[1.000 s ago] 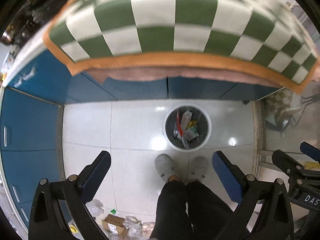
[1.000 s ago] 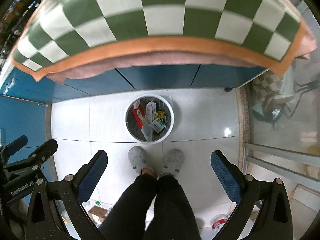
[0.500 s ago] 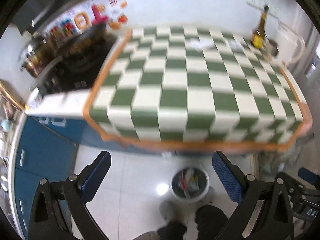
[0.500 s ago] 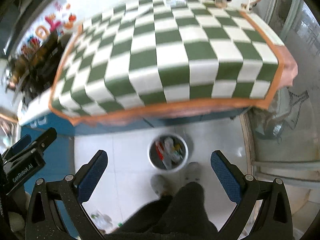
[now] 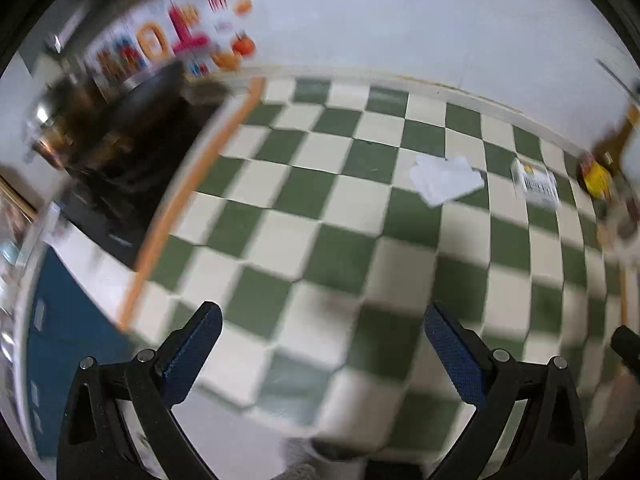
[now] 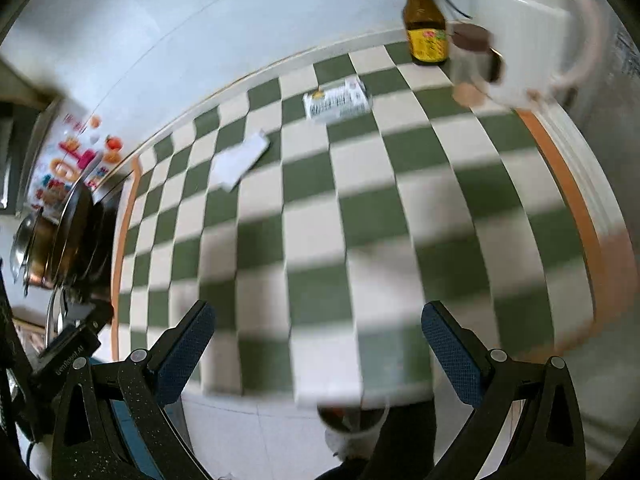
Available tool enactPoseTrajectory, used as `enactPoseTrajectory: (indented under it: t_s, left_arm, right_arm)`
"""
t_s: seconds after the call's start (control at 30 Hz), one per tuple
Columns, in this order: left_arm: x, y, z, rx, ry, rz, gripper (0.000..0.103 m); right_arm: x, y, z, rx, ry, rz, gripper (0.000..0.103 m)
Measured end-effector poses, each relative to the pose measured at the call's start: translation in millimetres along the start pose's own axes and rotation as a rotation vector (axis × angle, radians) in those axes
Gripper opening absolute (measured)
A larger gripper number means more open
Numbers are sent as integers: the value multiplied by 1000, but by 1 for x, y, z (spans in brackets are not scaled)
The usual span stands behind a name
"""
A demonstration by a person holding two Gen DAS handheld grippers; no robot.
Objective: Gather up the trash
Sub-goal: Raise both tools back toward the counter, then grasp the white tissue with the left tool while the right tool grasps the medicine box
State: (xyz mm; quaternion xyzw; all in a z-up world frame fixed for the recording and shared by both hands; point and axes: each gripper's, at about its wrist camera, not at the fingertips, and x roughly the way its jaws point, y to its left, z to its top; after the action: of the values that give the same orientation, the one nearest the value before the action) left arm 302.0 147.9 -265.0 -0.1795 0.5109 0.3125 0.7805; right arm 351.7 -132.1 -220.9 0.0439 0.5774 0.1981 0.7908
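Observation:
A crumpled white paper [image 5: 444,178] and a small printed white carton [image 5: 536,184] lie at the far side of the green-and-white checked tablecloth [image 5: 340,256]. Both also show in the right wrist view, the paper [image 6: 240,159] left of the carton [image 6: 337,101]. My left gripper [image 5: 320,344] is open and empty above the table's near edge. My right gripper [image 6: 318,340] is open and empty too. The bin's rim [image 6: 352,420] shows just below the table edge on the floor.
A brown bottle with a yellow label [image 6: 424,24] and a white appliance [image 6: 528,36] stand at the far right corner. A stove with dark pots [image 5: 120,148] is left of the table. Blue cabinets [image 5: 60,344] run below left. The left gripper's body [image 6: 60,356] shows at left.
Both grippers have swung up from looking down at the floor bin to looking across the tabletop. The paper and carton have come into close view. Both jaws stayed open.

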Motion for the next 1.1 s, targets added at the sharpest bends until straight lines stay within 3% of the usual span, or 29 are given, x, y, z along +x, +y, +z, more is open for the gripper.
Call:
enactPoseTrajectory:
  t_s: [0.13,0.27,0.33,0.4,0.43,0.5,0.53,0.6,0.93,1.1]
  left_arm:
    - [64,-38,55,-116,119,-81,103]
    - [118,-71,91,-158,191,-113,102]
    - [145,-84,105,-169,226,-129,97]
    - [162,-93,113,-165,250,-127,79]
    - [168,-97,115,-157,256,-124,71]
    - [176,-102,117,-145,262,-111,35]
    - [175,-104,117,-138,243,-101,34]
    - [173,-105,117,-123,223,-86,22]
    - [159,-106,108,-88,194,-61,14]
    - [151,-108,102,-66,190,-42,5]
  right_arm:
    - [66,-18,110,-18,45,-28,103]
    - [124,-21,183,-46,65,-56,103]
    - [149,-19,208,-67,81,-72,103]
    - [169,-17,225,-78,94,-83,103]
    - [178,-16,232,-83,98,-86,103]
    - [191,-12,241,-93,103,-90,103]
    - [198,-9,245,-102,107,-95,103]
    - [206,-3,247,-115,113,-95,103]
    - [258,10,247,-177,162,-179,103]
    - [264,17,246,-224,148,-221,103]
